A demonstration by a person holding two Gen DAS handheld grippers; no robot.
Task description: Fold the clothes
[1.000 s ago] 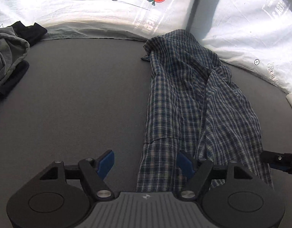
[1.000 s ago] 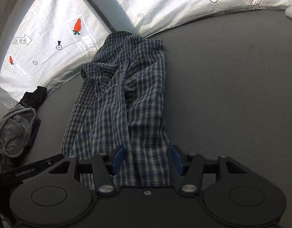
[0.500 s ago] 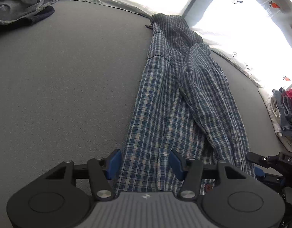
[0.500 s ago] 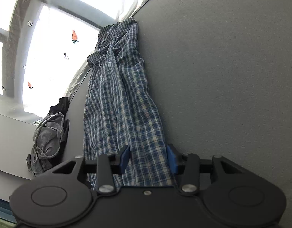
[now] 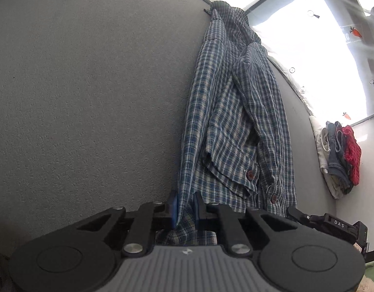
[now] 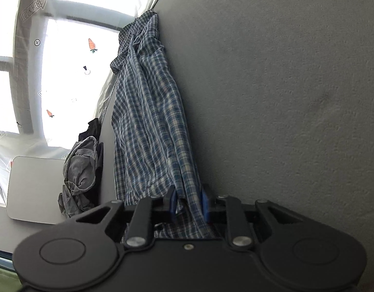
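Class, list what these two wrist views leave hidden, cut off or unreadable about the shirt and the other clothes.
- Shirt hem, left wrist view: hidden behind the left gripper.
- Shirt's near edge, right wrist view: hidden behind the right gripper.
- Shirt's underside: against the grey surface in both views.
- Stacked clothes, left wrist view: too small to identify.
- Grey garment, right wrist view: crumpled, type unclear.
- Window: overexposed.

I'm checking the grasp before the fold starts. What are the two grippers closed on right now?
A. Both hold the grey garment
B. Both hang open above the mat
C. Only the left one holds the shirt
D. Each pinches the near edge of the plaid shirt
D: the left gripper and the right gripper each have plaid shirt fabric pinched between their blue pads.
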